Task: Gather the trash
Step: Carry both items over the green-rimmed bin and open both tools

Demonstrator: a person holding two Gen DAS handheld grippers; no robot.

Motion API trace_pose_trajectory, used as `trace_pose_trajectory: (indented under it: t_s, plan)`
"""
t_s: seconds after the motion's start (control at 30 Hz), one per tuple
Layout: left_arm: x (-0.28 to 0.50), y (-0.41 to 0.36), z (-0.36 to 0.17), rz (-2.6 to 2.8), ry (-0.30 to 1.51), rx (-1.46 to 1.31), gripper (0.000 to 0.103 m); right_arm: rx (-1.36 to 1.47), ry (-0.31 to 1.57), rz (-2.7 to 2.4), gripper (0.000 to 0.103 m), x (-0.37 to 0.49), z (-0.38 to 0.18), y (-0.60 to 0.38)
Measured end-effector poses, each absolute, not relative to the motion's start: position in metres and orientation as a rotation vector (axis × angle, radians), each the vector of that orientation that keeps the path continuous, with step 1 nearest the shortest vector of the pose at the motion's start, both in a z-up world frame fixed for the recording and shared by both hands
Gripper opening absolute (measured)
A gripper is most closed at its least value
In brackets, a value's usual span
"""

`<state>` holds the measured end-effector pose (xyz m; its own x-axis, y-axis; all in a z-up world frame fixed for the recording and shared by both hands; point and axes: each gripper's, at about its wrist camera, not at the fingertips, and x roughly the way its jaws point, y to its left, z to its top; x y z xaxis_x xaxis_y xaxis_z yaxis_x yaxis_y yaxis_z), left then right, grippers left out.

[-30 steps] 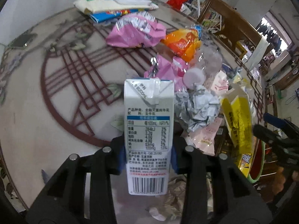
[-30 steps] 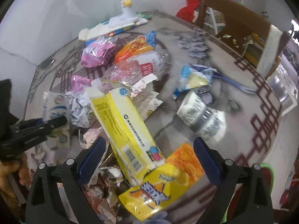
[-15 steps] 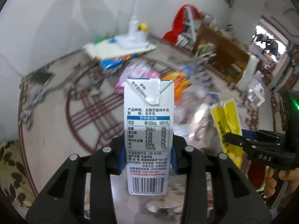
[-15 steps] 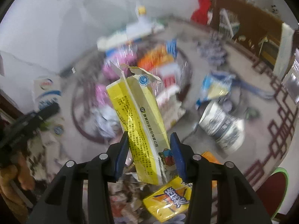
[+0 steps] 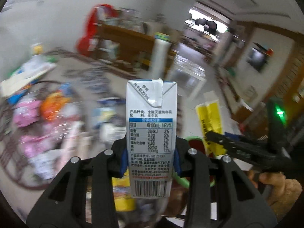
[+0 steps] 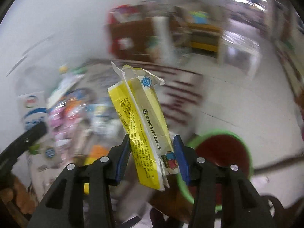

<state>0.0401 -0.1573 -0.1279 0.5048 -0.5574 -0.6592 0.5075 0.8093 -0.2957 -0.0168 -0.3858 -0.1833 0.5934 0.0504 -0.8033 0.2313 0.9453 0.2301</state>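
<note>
My left gripper (image 5: 150,157) is shut on a white milk carton (image 5: 151,125), which stands upright between the blue pads. My right gripper (image 6: 152,153) is shut on a torn yellow carton (image 6: 144,114), which tilts to the left. In the left wrist view the right gripper (image 5: 224,142) and its yellow carton (image 5: 210,117) sit to the right. The left gripper (image 6: 28,138) and the milk carton (image 6: 32,110) show blurred at the left of the right wrist view. A green-rimmed bin (image 6: 214,133) with a dark red inside lies just beyond and below both cartons.
The round table with its heap of wrappers (image 5: 47,110) is blurred on the left. Brown wooden furniture (image 5: 133,43) stands along the far wall. Pale tiled floor (image 6: 237,98) spreads to the right, and a person's hand (image 5: 275,186) holds the right gripper.
The right gripper closed on the yellow carton and lifted it off the pile. Both grippers rose and swung right, away from the table, until the green-rimmed bin came into view.
</note>
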Motion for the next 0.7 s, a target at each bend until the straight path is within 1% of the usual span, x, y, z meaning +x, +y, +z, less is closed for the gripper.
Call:
trace_pose_trajectory:
  t_s: [0.1,0.23,0.47,0.57,0.6,0.63,0.67,0.7]
  plan:
    - [0.038,-0.212,-0.139,-0.75,0.841,-0.025,0.036,0.419,0.954,-0.238,0.045,-0.037,-0.196,-0.431]
    - [0.034,-0.281,-0.158,-0.869,0.888,0.037,0.036,0.496,0.967,-0.359,0.045,-0.052,-0.208,-0.465]
    - [0.032,-0.342,-0.178,-0.94,0.914,0.117,0.036,0.533,0.973,-0.459,0.046,-0.06,-0.212,-0.496]
    - [0.028,-0.357,-0.18,-0.959,0.91,0.138,0.036,0.552,0.984,-0.49,0.05,-0.068,-0.219,-0.508]
    - [0.025,-0.359,-0.18,-0.96,0.908,0.143,0.04,0.557,0.986,-0.505,0.052,-0.07,-0.221,-0.512]
    - [0.024,-0.361,-0.18,-0.959,0.905,0.152,0.058,0.561,0.986,-0.519,0.053,-0.072,-0.22,-0.518]
    - [0.023,-0.363,-0.18,-0.956,0.896,0.151,0.065,0.566,0.985,-0.529,0.056,-0.075,-0.221,-0.52]
    - [0.021,-0.368,-0.179,-0.956,0.886,0.147,0.069,0.572,0.982,-0.539,0.063,-0.076,-0.221,-0.522]
